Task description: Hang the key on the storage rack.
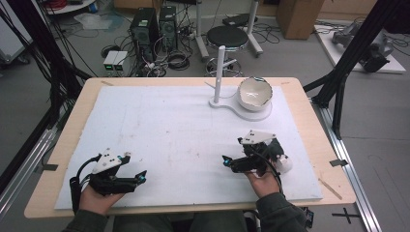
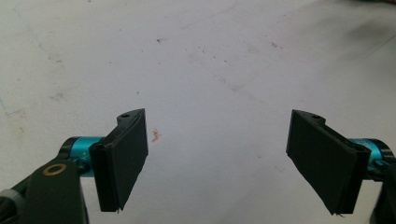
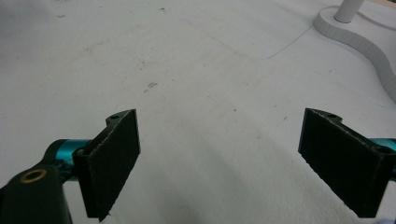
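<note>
Both tools are held wide apart with nothing between the jaws: the left gripper (image 1: 140,177) at seven o'clock on the white mat (image 1: 169,130), the right gripper (image 1: 225,161) at five o'clock. The bowl (image 1: 255,93) sits at one o'clock on a white stand (image 1: 241,110), whose post is cut off in the right gripper view.

The left gripper (image 1: 141,177) is at the lower left of the high view, held in the person's left hand (image 1: 99,199), and its jaws stand wide apart with nothing between them. The right gripper (image 1: 226,161) is at the lower right, held in the right hand (image 1: 263,182); its jaws are also wide apart and hold nothing. Both grippers point toward the middle of the frame, and the forearms come in from the bottom edge.
</note>
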A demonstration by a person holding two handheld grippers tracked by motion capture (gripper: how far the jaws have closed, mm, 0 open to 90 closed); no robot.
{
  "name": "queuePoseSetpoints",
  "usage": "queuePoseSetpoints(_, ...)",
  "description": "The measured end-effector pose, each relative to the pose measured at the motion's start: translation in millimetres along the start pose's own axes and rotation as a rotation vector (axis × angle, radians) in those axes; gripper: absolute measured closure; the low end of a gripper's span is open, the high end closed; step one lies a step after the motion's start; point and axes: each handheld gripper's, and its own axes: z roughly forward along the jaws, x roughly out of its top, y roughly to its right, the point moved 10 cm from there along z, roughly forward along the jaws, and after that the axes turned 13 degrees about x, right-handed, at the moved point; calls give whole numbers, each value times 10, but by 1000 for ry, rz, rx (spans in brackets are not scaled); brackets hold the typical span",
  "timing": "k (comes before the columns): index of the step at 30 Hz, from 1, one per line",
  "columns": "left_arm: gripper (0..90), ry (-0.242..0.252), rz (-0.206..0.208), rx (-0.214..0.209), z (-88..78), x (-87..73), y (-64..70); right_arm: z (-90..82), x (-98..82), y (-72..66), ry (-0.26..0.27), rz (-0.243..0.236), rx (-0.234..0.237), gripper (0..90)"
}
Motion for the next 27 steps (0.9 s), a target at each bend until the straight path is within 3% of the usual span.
queuePoseSetpoints(27,211,3,13,-4,-21,3,16,-79,37,-39,6,-10,-15,118)
